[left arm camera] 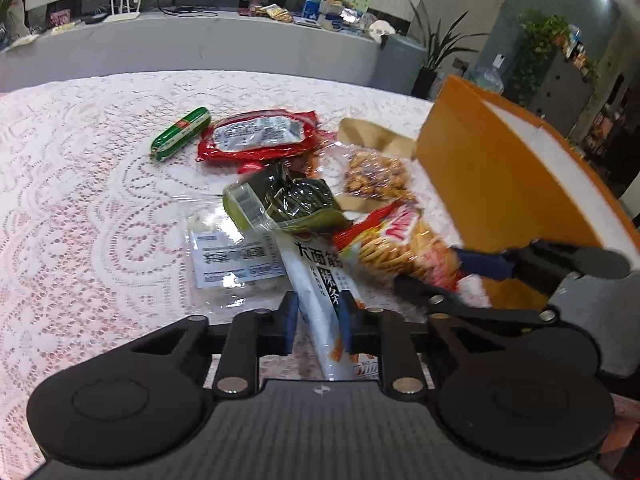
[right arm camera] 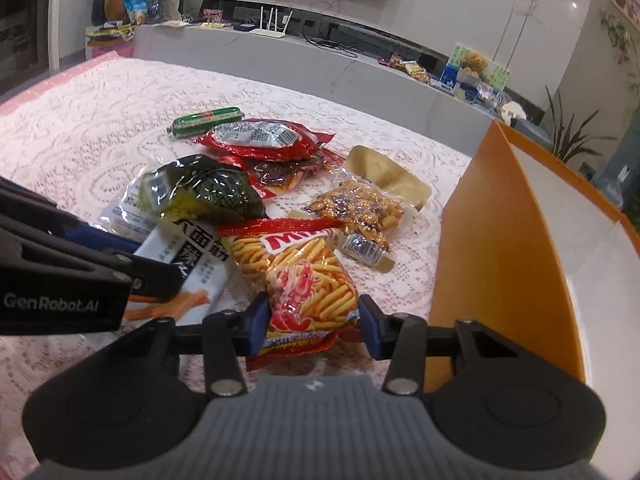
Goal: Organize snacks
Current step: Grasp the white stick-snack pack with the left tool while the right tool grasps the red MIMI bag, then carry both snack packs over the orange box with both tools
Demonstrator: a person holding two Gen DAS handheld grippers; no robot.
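Right now my left gripper (left arm camera: 318, 322) pinches the near end of the white strip pack (left arm camera: 320, 300), both blue pads pressed on its sides. My right gripper (right arm camera: 312, 320) clamps the shrimp stick bag (right arm camera: 304, 280) at its lower part, the pads squeezing the crinkled foil from either side.

Both packs lie at the near edge of a snack pile on the pink lace cloth (left arm camera: 100, 200). From the right wrist view the white pack sits just left of the shrimp bag, and the left gripper reaches in from the left edge over it. From the left wrist view the right gripper's fingers (left arm camera: 484, 262) show at the right, on the shrimp bag.

Just beyond the two packs sits a dark green pouch (right arm camera: 208, 192), resting partly on the white pack's far end and on a clear flat packet (left arm camera: 232, 256) to its left. Farther off lie a red packet (right arm camera: 260, 138), atop a second reddish one, and a green sausage (right arm camera: 208, 119) at the far left of the pile. To the right of the pouch is a clear bag of glazed nuts (right arm camera: 356, 206), with a tan packet (right arm camera: 384, 176) behind it.

An orange box (right arm camera: 500, 240) with a white inside stands open at the right, near the shrimp bag but not touching it.
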